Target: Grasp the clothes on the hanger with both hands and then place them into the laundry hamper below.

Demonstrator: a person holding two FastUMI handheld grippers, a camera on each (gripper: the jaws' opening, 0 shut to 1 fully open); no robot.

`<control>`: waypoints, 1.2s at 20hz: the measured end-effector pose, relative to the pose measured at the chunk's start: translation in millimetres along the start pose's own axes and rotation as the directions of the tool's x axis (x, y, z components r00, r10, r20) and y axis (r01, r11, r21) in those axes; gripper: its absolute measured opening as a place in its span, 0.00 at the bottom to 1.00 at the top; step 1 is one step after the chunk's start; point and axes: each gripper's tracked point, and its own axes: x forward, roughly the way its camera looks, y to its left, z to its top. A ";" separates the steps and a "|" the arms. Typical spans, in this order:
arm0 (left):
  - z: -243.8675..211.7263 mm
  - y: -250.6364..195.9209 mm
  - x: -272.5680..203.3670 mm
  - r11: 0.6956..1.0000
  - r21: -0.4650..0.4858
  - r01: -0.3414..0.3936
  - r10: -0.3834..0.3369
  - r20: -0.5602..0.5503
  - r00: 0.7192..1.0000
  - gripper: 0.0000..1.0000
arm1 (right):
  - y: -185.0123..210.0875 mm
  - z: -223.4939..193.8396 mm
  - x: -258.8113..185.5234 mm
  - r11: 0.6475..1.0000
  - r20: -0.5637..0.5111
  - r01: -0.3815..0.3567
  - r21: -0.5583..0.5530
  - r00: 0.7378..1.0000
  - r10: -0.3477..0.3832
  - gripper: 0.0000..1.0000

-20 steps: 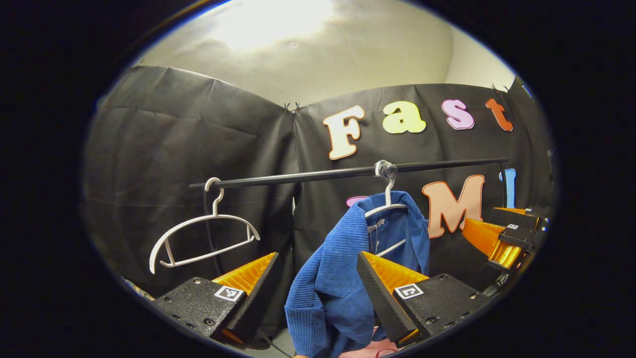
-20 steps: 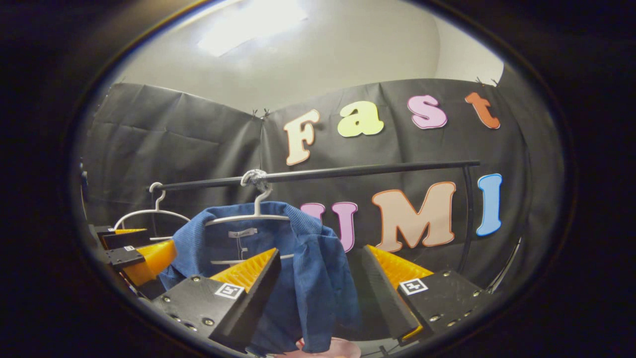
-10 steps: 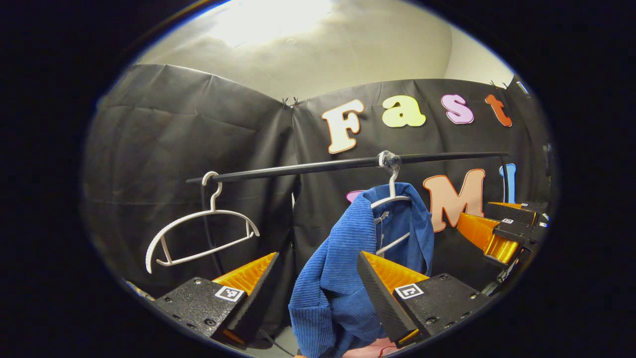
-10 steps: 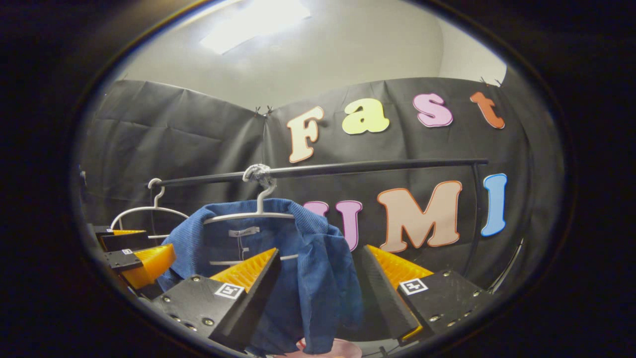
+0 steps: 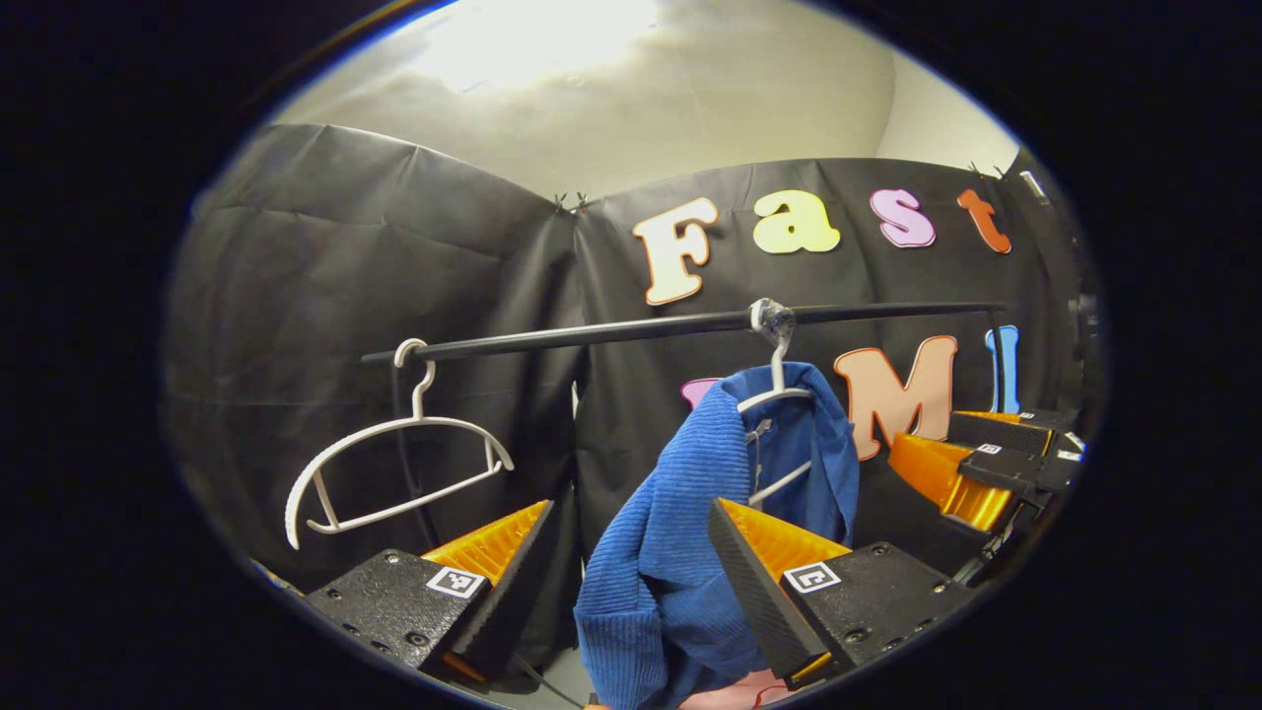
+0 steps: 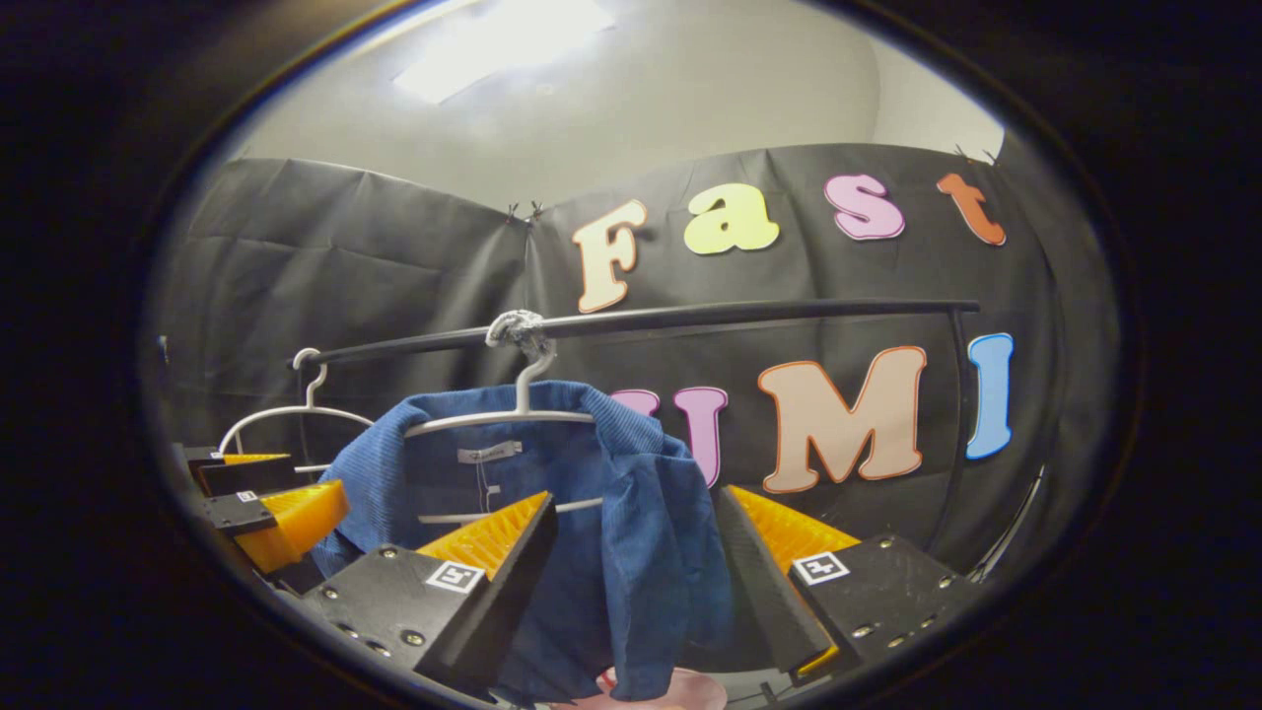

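A blue shirt (image 6: 631,532) hangs on a white hanger (image 6: 513,419) whose hook is wrapped onto a black rail (image 6: 749,316) running across the booth in front of the black cloth wall. In the right gripper view the shirt faces the camera, its collar draped over the hanger's shoulders and its front falling down between the fingers of the right gripper (image 6: 631,577); the fingers are spread wide, one on each side of the cloth, and neither presses on it. In the left gripper view the shirt (image 5: 690,552) is seen nearly edge-on, its left shoulder and sleeve hanging in the gap between the fingers of the left gripper (image 5: 631,582), which are likewise spread apart and released, with the right-hand finger overlapping the cloth in the picture; whether it touches the shirt cannot be told. A second, bare hanger (image 5: 394,463) hangs tilted at the left end of the rail (image 5: 611,335), well apart from the shirt. Each view also shows the other gripper at its edge, beside the shirt. Below the shirt's hem a sliver of something pink (image 6: 680,690) shows at the bottom of the right gripper view; what it is cannot be told.
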 end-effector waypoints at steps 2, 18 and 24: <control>-1.9 -17.1 -2.0 0.999 -0.009 0.053 -0.053 -0.003 0.999 0.96 | -1.8 1.0 -3.3 1.000 0.003 0.011 -0.012 1.000 -0.011 0.98; -129.0 -56.5 15.8 0.998 -0.036 0.042 -0.051 -0.314 0.948 0.82 | -32.1 5.0 -20.5 0.993 -0.010 0.066 -0.101 0.998 -0.067 0.93; -152.1 -50.0 30.4 0.999 -0.034 0.029 -0.039 -0.337 0.941 0.66 | -26.6 -11.0 -6.9 0.990 -0.035 0.027 -0.137 0.999 -0.032 0.98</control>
